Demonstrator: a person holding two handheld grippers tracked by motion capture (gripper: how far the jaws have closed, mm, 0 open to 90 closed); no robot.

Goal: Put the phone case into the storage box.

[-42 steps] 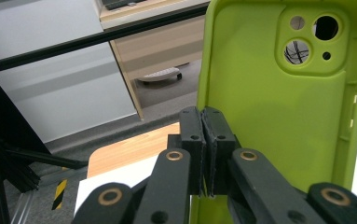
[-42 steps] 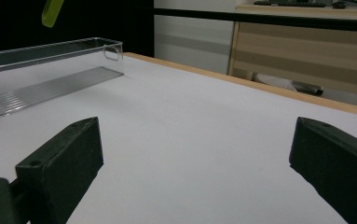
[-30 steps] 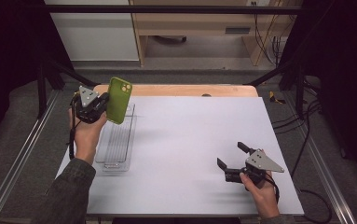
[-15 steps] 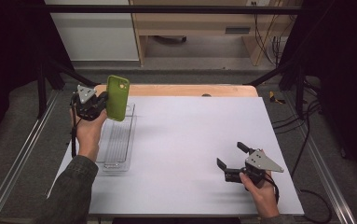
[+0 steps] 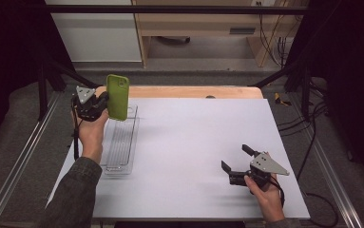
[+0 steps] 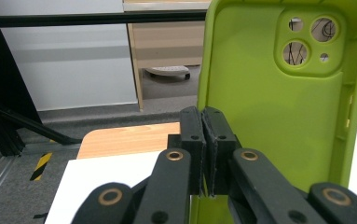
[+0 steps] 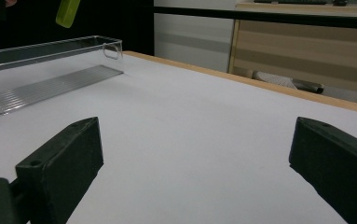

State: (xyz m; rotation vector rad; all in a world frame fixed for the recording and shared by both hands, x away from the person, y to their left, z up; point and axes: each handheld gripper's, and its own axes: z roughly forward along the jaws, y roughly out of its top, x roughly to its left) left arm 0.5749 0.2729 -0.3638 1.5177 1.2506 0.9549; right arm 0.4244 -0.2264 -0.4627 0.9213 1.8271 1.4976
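Overhead, left gripper (image 5: 104, 102) pinches green phone case (image 5: 117, 97) upright above clear tray (image 5: 120, 142); right gripper (image 5: 235, 160), well right of tray, spread wide.

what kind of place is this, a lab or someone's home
Most likely a lab or workshop: the white table sits inside a black metal frame, loose cables hang behind, and plain wooden furniture stands on a bare floor.

Bench (image 5: 194, 142) evenly lit from overhead, bright white; frame edges left and right fall to near black. Soft faint shadow under right gripper (image 5: 236, 164). Gripper views: near jaws blurred, background fairly sharp. Overall soft, low resolution.
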